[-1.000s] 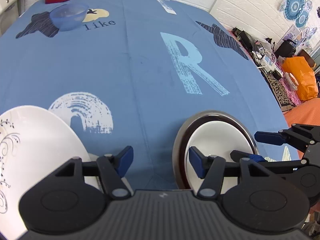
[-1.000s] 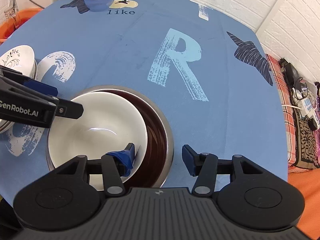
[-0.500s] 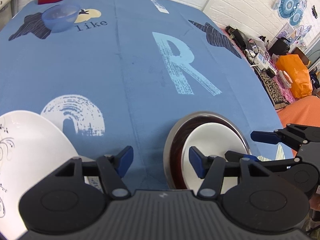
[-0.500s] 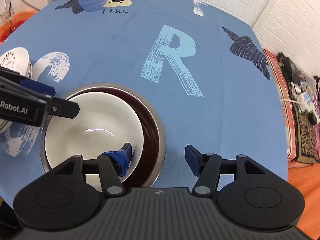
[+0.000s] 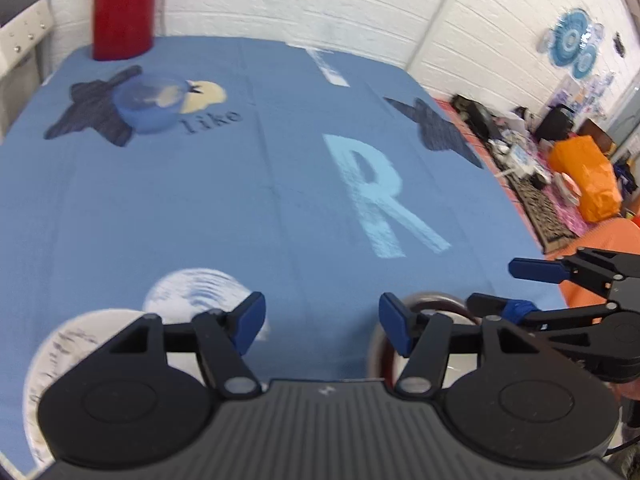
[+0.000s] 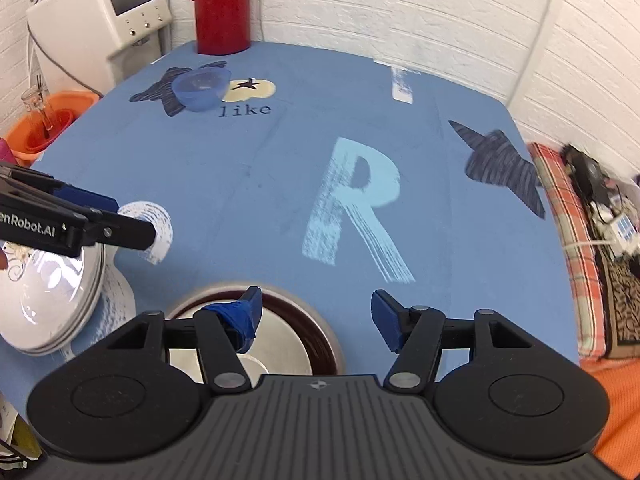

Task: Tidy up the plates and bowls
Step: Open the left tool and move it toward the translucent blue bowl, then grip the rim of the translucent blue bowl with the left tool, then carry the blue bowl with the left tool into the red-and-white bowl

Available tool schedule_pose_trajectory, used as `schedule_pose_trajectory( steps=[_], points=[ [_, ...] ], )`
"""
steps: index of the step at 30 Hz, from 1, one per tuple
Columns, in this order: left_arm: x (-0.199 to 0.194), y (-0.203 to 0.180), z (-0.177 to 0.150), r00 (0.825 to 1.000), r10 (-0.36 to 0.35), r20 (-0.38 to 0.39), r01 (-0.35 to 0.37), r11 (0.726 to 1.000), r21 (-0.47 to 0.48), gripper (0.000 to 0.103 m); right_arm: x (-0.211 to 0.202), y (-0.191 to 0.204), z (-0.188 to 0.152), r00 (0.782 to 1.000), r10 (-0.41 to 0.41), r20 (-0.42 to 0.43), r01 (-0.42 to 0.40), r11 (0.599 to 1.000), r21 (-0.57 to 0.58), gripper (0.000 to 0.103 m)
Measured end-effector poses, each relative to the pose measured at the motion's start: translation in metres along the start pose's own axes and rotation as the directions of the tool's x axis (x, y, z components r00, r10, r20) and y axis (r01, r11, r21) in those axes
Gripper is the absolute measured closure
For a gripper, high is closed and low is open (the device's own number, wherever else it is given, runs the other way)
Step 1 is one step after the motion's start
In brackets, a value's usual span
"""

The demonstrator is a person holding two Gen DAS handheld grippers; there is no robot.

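Near the table's front edge sits a white bowl (image 6: 276, 344) nested inside a dark brown plate (image 6: 316, 332) with a grey rim. The right wrist view looks down into both. The left wrist view catches only a blurred sliver of the plate's rim (image 5: 436, 300) behind its own finger.

The right gripper (image 6: 316, 316) has its jaws spread wide and holds nothing; its left finger (image 6: 244, 316) hangs over the bowl. The left gripper (image 5: 320, 318) is likewise spread and empty, above bare blue tablecloth (image 5: 240, 200).

To the left lies a stack of white plates (image 6: 52, 296) with a black scroll pattern. The right view shows the layered rims, and the left gripper's fingers reach across above them.

Far back, a small blue bowl (image 6: 201, 89) stands on the cloth's star print, with a red thermos (image 6: 221, 6) behind it by the brick wall. Only the right view shows a white appliance (image 6: 104, 20) and an orange bucket (image 6: 48, 124) beyond the table's left side.
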State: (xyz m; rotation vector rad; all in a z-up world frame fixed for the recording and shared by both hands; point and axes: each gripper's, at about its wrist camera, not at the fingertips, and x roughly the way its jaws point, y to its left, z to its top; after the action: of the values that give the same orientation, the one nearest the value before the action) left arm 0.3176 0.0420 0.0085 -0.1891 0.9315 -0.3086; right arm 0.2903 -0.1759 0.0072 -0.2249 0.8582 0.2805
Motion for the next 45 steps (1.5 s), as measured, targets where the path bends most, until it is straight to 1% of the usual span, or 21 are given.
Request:
schedule_pose_trajectory(
  steps=[5, 8, 12, 14, 18, 19, 21, 24, 28, 29, 31, 32, 33, 34, 35, 36, 37, 39, 40, 41, 45],
  points=[
    [0.009, 0.068, 0.022, 0.994, 0.105, -0.015, -0.106, 0.992, -0.068, 0.04, 0.031, 0.006, 0.039, 0.997, 0.074, -0.005, -0.074, 0.997, 0.016, 0.057],
    [0.016, 0.117, 0.043, 0.986, 0.165, -0.025, -0.166, 0.974, -0.151, 0.04, 0.061, 0.01, 0.071, 0.991, 0.132, -0.013, -0.131, 0.99, 0.058, 0.056],
    [0.023, 0.165, 0.084, 0.972, 0.236, -0.003, -0.231, 0.951, -0.205, 0.04, 0.109, 0.022, 0.12, 0.98, 0.199, -0.025, -0.195, 0.974, 0.119, 0.056],
    [0.03, 0.182, 0.107, 0.97, 0.242, 0.014, -0.233, 0.945, -0.228, 0.04, 0.129, 0.03, 0.144, 0.977, 0.214, -0.021, -0.209, 0.969, 0.134, 0.056],
    [0.053, 0.207, 0.149, 0.976, 0.214, 0.033, -0.197, 0.941, -0.274, 0.04, 0.168, 0.047, 0.196, 0.971, 0.239, 0.004, -0.237, 0.958, 0.161, 0.056],
    [0.062, 0.211, 0.158, 0.978, 0.205, 0.028, -0.189, 0.942, -0.276, 0.04, 0.177, 0.051, 0.207, 0.97, 0.242, 0.017, -0.241, 0.956, 0.166, 0.056],
    [0.082, 0.213, 0.171, 0.977, 0.213, 0.009, -0.202, 0.939, -0.277, 0.04, 0.197, 0.062, 0.227, 0.969, 0.246, 0.017, -0.245, 0.957, 0.157, 0.056],
    [0.107, 0.218, 0.18, 0.971, 0.238, -0.015, -0.233, 0.934, -0.271, 0.04, 0.228, 0.079, 0.244, 0.975, 0.22, -0.009, -0.217, 0.969, 0.121, 0.055],
    [0.128, 0.229, 0.182, 0.969, 0.241, -0.043, -0.244, 0.932, -0.269, 0.04, 0.259, 0.089, 0.249, 0.983, 0.174, -0.06, -0.169, 0.982, 0.081, 0.055],
    [0.132, 0.231, 0.182, 0.97, 0.239, -0.05, -0.244, 0.933, -0.265, 0.04, 0.264, 0.09, 0.25, 0.981, 0.18, -0.07, -0.174, 0.982, 0.079, 0.055],
    [0.136, 0.232, 0.182, 0.968, 0.249, -0.042, -0.252, 0.935, -0.252, 0.044, 0.271, 0.091, 0.249, 0.978, 0.189, -0.093, -0.184, 0.981, 0.069, 0.055],
    [0.136, 0.23, 0.182, 0.966, 0.256, -0.032, -0.257, 0.937, -0.235, 0.053, 0.272, 0.091, 0.248, 0.978, 0.186, -0.099, -0.18, 0.981, 0.067, 0.056],
    [0.138, 0.228, 0.182, 0.967, 0.253, -0.034, -0.254, 0.941, -0.222, 0.065, 0.272, 0.091, 0.247, 0.975, 0.204, -0.088, -0.199, 0.978, 0.068, 0.06],
    [0.138, 0.228, 0.182, 0.966, 0.258, -0.03, -0.259, 0.941, -0.22, 0.07, 0.27, 0.087, 0.245, 0.969, 0.239, -0.06, -0.234, 0.968, 0.086, 0.062],
    [0.138, 0.227, 0.182, 0.966, 0.255, -0.027, -0.255, 0.943, -0.215, 0.08, 0.269, 0.083, 0.244, 0.962, 0.271, -0.044, -0.264, 0.957, 0.118, 0.069],
    [0.139, 0.227, 0.182, 0.973, 0.228, -0.029, -0.229, 0.949, -0.219, 0.093, 0.268, 0.08, 0.244, 0.952, 0.303, -0.036, -0.295, 0.944, 0.15, 0.078],
    [0.139, 0.228, 0.181, 0.98, 0.196, -0.038, -0.2, 0.951, -0.235, 0.097, 0.267, 0.079, 0.243, 0.946, 0.322, -0.032, -0.312, 0.936, 0.164, 0.079],
    [0.138, 0.227, 0.179, 0.984, 0.172, -0.044, -0.178, 0.953, -0.246, 0.097, 0.264, 0.081, 0.24, 0.93, 0.367, -0.027, -0.356, 0.915, 0.191, 0.08],
    [0.135, 0.224, 0.177, 0.985, 0.168, -0.044, -0.174, 0.954, -0.246, 0.1, 0.262, 0.084, 0.238, 0.92, 0.391, -0.028, -0.378, 0.903, 0.206, 0.083],
    [0.132, 0.222, 0.175, 0.984, 0.172, -0.045, -0.178, 0.953, -0.246, 0.103, 0.259, 0.086, 0.236, 0.92, 0.39, -0.033, -0.376, 0.904, 0.202, 0.082],
    [0.115, 0.213, 0.167, 0.989, 0.142, -0.044, -0.149, 0.954, -0.261, 0.102, 0.237, 0.089, 0.227, 0.921, 0.388, -0.032, -0.375, 0.906, 0.197, 0.081]
  ],
)
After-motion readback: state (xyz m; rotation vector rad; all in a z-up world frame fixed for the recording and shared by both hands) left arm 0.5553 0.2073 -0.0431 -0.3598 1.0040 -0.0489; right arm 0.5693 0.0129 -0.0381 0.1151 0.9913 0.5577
